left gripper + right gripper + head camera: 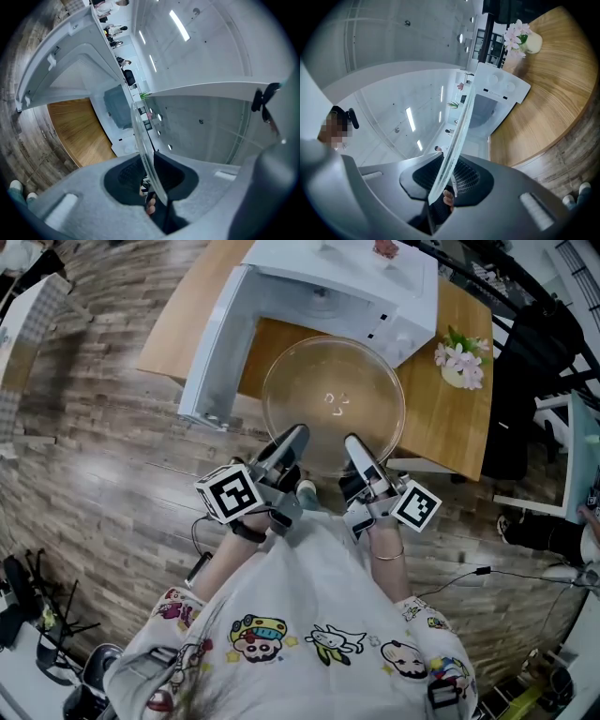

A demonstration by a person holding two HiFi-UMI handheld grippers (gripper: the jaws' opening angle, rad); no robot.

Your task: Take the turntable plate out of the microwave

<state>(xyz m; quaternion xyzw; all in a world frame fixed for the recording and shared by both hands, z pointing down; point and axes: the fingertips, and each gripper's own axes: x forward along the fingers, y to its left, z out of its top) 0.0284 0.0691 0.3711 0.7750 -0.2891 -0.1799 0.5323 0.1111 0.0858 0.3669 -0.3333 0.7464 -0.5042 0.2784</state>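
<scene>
The clear glass turntable plate (333,404) is outside the white microwave (319,296), held level over the wooden table in front of the oven's mouth. My left gripper (292,442) is shut on the plate's near rim on the left, and my right gripper (354,448) is shut on the near rim on the right. In the left gripper view the plate's edge (143,140) runs between the dark pads of the left gripper (150,178). In the right gripper view the plate's edge (457,136) sits the same way in the right gripper (443,180).
The microwave door (211,362) stands swung open to the left. A small pot of pink flowers (461,362) sits on the wooden table (441,427) to the right of the oven. Wood-plank floor surrounds the table, with dark furniture at the far right.
</scene>
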